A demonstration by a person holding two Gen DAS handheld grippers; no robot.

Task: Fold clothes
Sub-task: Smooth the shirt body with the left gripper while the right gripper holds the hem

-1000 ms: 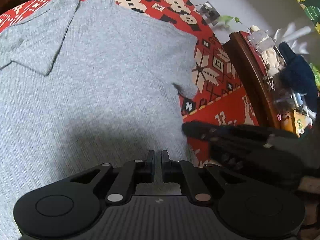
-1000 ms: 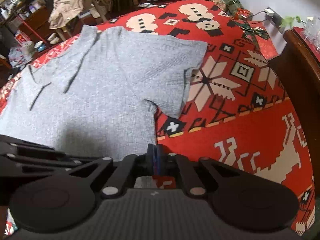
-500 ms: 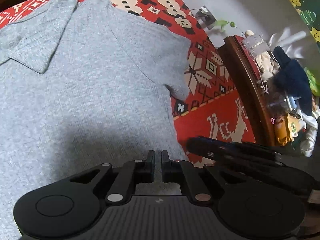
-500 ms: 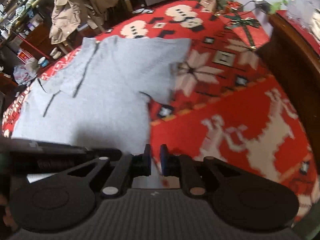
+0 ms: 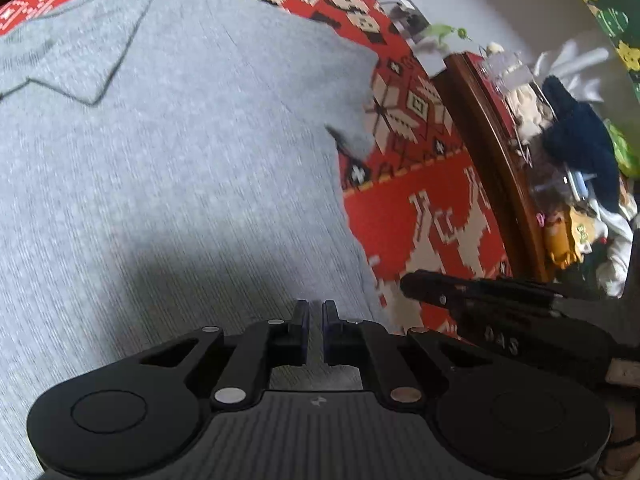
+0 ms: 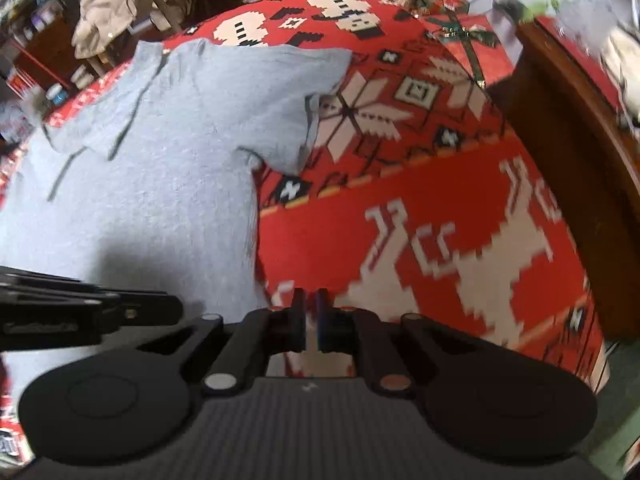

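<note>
grey polo shirt (image 5: 180,168) lies flat and face up on the red patterned blanket (image 5: 404,224), filling the left and centre of my left view, with its collar (image 5: 80,60) at upper left and one short sleeve (image 5: 352,92) spread toward the right. no fold has been made in it yet.

a second ago my right gripper (image 6: 310,312) sat at the shirt's lower edge with its pads together. half a second ago the pads parted a little. now it has slid off to the right, its jaws drawn nearly shut on nothing, with only blanket showing in the slit between them. i judge i have let go of the hem there, or finished smoothing it, and must take a fresh hold before any fold begins.

my left gripper (image 5: 315,320) has hardly stirred. it sits low in the frame over the shirt's bottom part, jaws all but closed. i cannot tell whether it pinches cloth.

for writing, raised letters on the side of my right gripper, at lower right of the left view, look like "das" but are blurred. an embossed line on my left gripper's side, at lower left of the right view, is unreadable. the shirt shows no label.
</note>
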